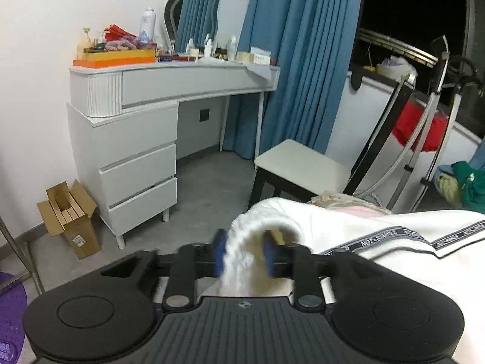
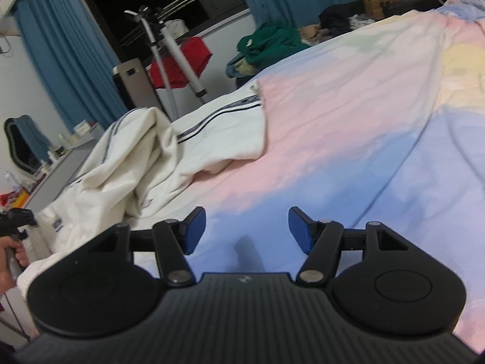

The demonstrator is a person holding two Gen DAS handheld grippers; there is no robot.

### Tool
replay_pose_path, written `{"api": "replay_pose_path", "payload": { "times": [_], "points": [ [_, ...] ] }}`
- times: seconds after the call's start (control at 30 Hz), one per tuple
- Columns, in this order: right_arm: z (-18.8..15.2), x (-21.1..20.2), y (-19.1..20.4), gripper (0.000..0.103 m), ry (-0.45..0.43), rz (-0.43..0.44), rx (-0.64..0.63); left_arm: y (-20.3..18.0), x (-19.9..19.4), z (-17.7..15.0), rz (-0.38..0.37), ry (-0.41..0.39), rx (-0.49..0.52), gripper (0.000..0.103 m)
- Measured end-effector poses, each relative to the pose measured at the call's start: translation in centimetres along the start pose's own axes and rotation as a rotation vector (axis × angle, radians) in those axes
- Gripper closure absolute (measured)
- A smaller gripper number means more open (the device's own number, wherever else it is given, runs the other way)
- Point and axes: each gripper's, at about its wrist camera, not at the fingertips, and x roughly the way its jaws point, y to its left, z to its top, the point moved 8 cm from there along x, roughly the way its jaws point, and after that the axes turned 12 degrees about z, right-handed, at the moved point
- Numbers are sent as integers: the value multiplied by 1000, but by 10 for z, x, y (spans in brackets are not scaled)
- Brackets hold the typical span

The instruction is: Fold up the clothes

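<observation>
**Left gripper pinching the white garment at the bed's edge, right gripper hanging empty**

A bed sheet in pink, blue and pale yellow patches is filling most of the right wrist view, running up and away to the right. A white garment with dark striped trim and a printed band is lying on the left part of that sheet, one section spread flat toward the far edge and the nearer section bunching up into loose folds.

In the left wrist view, a white dressing table with drawers is standing against the wall, a blue curtain is hanging beside it, and a white-topped stool is sitting on the grey floor between the table and the bed.

The left gripper is clamping a gathered, ribbed edge of the garment between its blue pads, the fabric arching up over the fingers, slightly blurred. The right gripper is hovering above the blue part of the sheet with its jaws spread wide and nothing between them. A hand is showing at that view's left border, gripping a black handle.
</observation>
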Motion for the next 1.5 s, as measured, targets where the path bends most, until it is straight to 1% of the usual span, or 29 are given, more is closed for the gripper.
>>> {"api": "replay_pose_path", "payload": {
  "times": [0.07,0.1,0.13,0.17,0.23,0.3,0.4,0.5,0.6,0.73,0.8,0.87,0.97,1.03,1.23,1.33,1.37,1.47,1.5],
  "points": [
    [0,-1,6,39,2,28,-8,11,-11,-4,1,-12,21,44],
    [0,-3,11,39,1,38,-21,16,-20,-5,2,-26,38,38],
    [0,-5,15,39,0,49,-34,20,-33,-7,-3,-37,50,29],
    [0,-8,18,39,-2,61,-47,24,-49,-10,-17,-44,55,24],
    [1,-14,24,39,-6,91,-61,31,-83,-16,-44,-58,65,21],
    [4,-21,30,39,-16,112,-75,37,-117,-25,-76,-70,76,20],
    [9,-34,37,39,-35,135,-95,34,-174,-59,-162,-58,96,19],
    [10,-48,41,39,-48,154,-108,19,-229,-97,-247,-64,139,19],
    [8,-61,45,39,-52,168,-122,-4,-289,-133,-295,-78,218,19],
    [8,-79,47,39,-71,184,-130,-39,-371,-174,-408,-137,303,15],
    [10,-84,49,39,-79,183,-145,-51,-399,-192,-407,-158,332,14],
    [11,-88,50,39,-87,171,-167,-64,-419,-207,-394,-179,350,12],
    [9,-93,50,38,-93,163,-186,-78,-433,-225,-395,-176,342,10],
    [9,-94,47,37,-94,166,-171,-83,-432,-236,-413,-149,333,9],
    [5,-85,40,33,-75,194,-99,-86,-397,-243,-440,-118,349,7],
    [1,-80,43,31,-64,206,-86,-85,-377,-228,-436,-110,353,6],
    [0,-79,44,30,-65,212,-80,-83,-377,-227,-432,-112,351,6],
    [-3,-75,46,22,-67,239,-47,-77,-380,-221,-419,-130,343,3],
    [-3,-72,46,15,-64,257,-17,-76,-382,-218,-415,-134,339,3]
  ]
}}
